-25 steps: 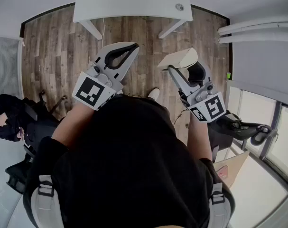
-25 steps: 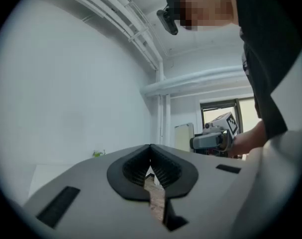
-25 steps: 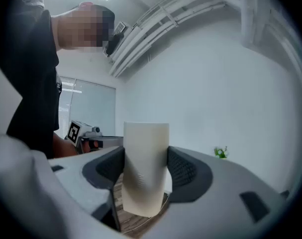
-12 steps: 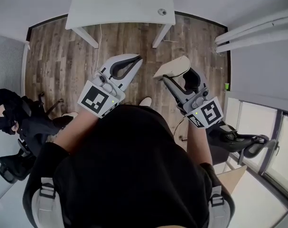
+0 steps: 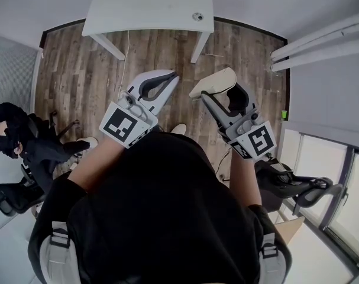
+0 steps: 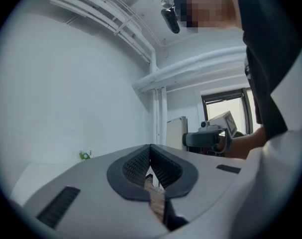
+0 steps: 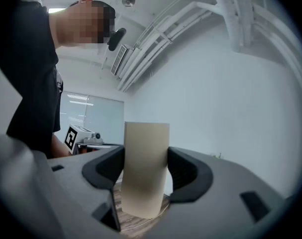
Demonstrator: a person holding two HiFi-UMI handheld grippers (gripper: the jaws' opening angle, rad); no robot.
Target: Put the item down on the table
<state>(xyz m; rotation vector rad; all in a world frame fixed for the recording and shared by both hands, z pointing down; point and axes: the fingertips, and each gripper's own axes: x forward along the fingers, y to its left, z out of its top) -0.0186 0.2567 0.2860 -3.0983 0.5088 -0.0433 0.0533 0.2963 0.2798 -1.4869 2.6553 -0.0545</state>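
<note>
Right gripper view: right claw (image 7: 146,157) clamped on beige item (image 7: 145,176); left claw (image 6: 151,156) closed, empty; table (image 5: 149,5) only in head view.

1. The item (image 5: 213,81) in your right gripper (image 5: 220,93) is plain pale beige.
2. That gripper and your left gripper (image 5: 169,79) are light grey, with black ribbed pads (image 7: 188,171) and black-and-white square markers (image 5: 123,125).
3. The table (image 5: 149,5) is white, and the floor (image 5: 78,70) is brown wood-grain planks.
4. Your shirt (image 5: 161,206) is black.

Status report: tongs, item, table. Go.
Left tongs shut, empty. Right tongs shut on beige cylinder, over the floor, short of the white table. Nothing seen between them.
</note>
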